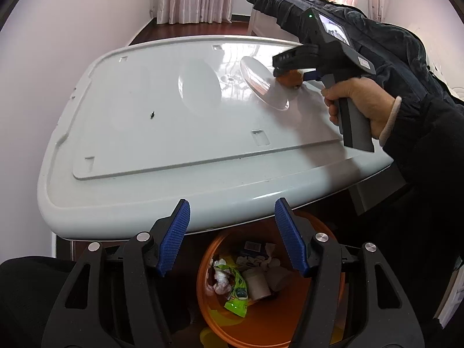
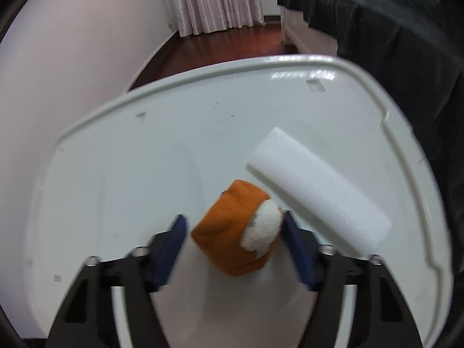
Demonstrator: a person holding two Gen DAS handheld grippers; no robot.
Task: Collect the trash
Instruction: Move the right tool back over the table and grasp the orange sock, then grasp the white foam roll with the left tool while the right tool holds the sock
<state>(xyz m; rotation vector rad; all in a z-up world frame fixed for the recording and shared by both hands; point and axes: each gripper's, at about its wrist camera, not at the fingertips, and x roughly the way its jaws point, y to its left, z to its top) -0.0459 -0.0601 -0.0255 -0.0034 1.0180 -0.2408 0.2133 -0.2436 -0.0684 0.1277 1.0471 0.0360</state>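
- The left gripper (image 1: pixel 232 237) is held with its 2 blue-padded fingers (image 1: pixel 174 237) spread wide apart and nothing between them; it is positioned above an orange trash bin (image 1: pixel 208 313) at the near edge of a pale grey glossy surface (image 1: pixel 174 145).
- Inside the bin are seen crumpled white tissue (image 1: pixel 220 275), a green wrapper (image 1: pixel 236 293), a white cylindrical container (image 1: pixel 256 284) and small printed cartons (image 1: pixel 252 249); the items lie together at the bottom.
- The right gripper (image 2: pixel 235 229) is held by a hand (image 1: pixel 359 107) over the far right part of the grey surface (image 2: pixel 116 188); its jaws are apart and set on either side of an orange and white fuzzy object (image 2: pixel 240 232).
- The right pad (image 2: pixel 298 249) is seen touching or just beside the white patch of the object; a narrow gap is seen at the left pad (image 2: pixel 171 246); the object is not clamped.
- In the left wrist view the same orange object (image 1: pixel 293 79) is resting on the surface between the right gripper's fingers.
- A white foam block (image 2: pixel 316 191) lies tilted just beside the orange object, on its far right side; contact cannot be told, as the view is blurred.
- Pink curtains (image 2: pixel 220 3) and a dark draped cloth (image 2: pixel 391 23) are recorded in the background.
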